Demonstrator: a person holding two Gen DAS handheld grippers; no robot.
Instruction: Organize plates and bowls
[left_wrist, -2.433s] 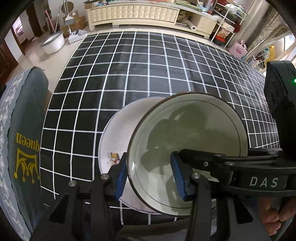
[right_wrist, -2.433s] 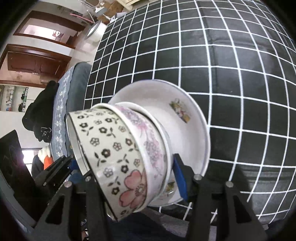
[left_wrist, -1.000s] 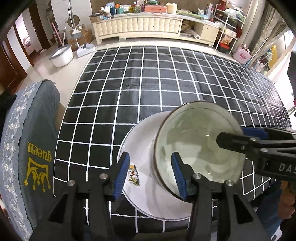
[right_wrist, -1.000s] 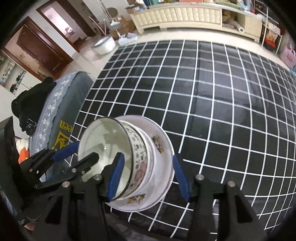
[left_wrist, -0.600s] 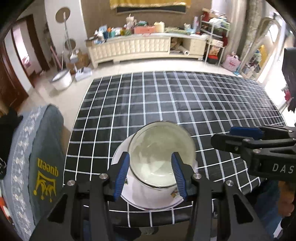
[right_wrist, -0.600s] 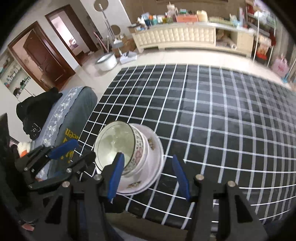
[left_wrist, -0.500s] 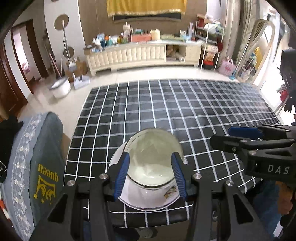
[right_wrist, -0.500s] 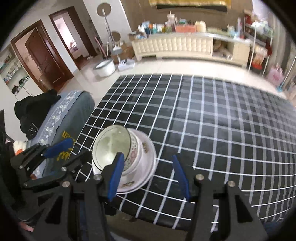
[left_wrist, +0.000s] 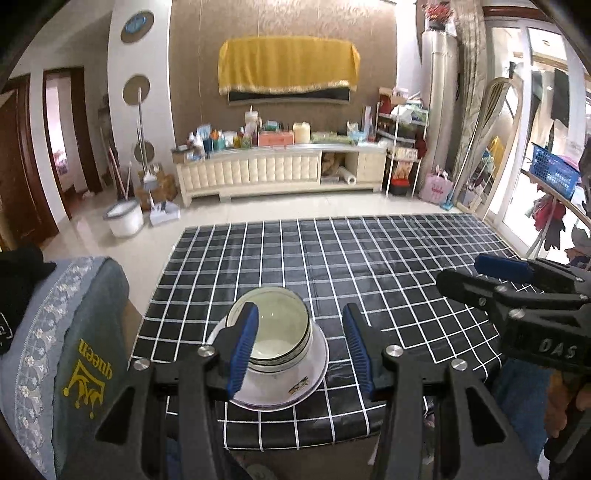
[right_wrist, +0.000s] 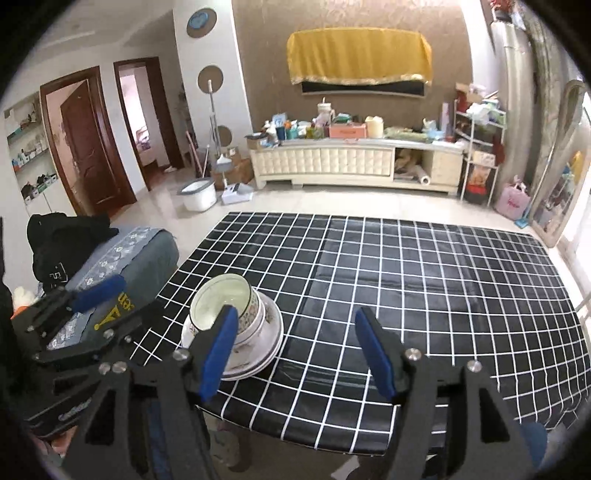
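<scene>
Bowls (right_wrist: 225, 301) nested, stacked on plates (right_wrist: 271, 332), top bowl empty.

A stack of crockery is seen near the front left corner of the counter (right_wrist: 406, 280), which is covered in a black cloth with white grid lines. Two floral-patterned bowls (right_wrist: 248, 314) are nested upright, the upper one (left_wrist: 273, 332) showing a pale, empty inside with a dark rim. They are set on white plates (right_wrist: 269, 341) bearing small printed motifs.
</scene>
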